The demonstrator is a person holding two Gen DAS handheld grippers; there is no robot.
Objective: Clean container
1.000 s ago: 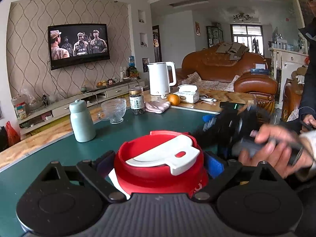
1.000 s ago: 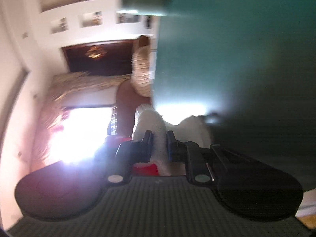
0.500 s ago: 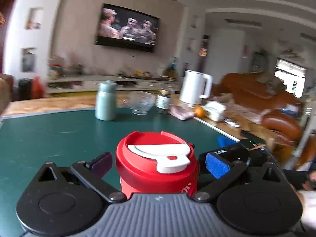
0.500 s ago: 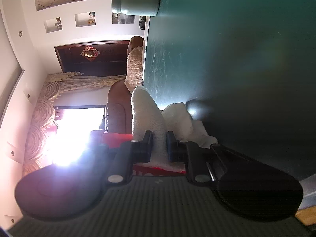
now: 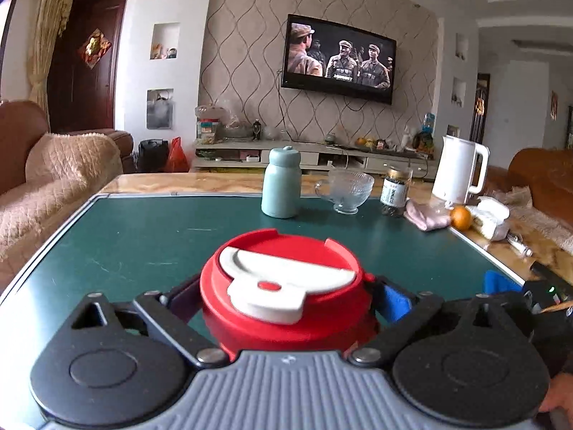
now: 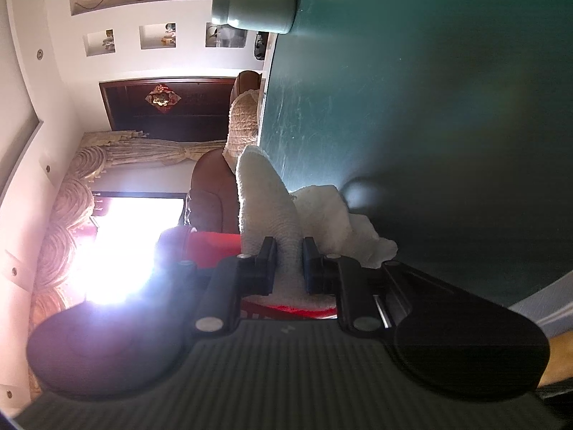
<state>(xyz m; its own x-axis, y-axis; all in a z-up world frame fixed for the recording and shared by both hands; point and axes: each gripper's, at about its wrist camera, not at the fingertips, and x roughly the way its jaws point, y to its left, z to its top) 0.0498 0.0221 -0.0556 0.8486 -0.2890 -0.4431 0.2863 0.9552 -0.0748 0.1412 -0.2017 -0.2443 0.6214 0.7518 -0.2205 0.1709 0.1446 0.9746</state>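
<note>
A red container (image 5: 283, 308) with a white flip lid stands upright on the green table mat (image 5: 143, 236). My left gripper (image 5: 284, 299) is shut on the red container, one finger on each side of it. My right gripper (image 6: 289, 261) is rolled on its side and is shut on a white cloth (image 6: 268, 208). The cloth lies against the red container (image 6: 211, 247), which shows just past the fingers. Part of the right gripper shows at the right edge of the left wrist view (image 5: 537, 297).
At the far side of the mat stand a pale green bottle (image 5: 281, 182), a glass bowl (image 5: 349, 188), a dark jar (image 5: 394, 191) and a white kettle (image 5: 458, 168). A pink cloth (image 5: 426, 216) and an orange (image 5: 460, 216) lie at the mat's right edge. A sofa (image 5: 46, 179) is left.
My left gripper has turned left with the red container, so the TV wall and door came into view. My right gripper keeps the white cloth against the container.
</note>
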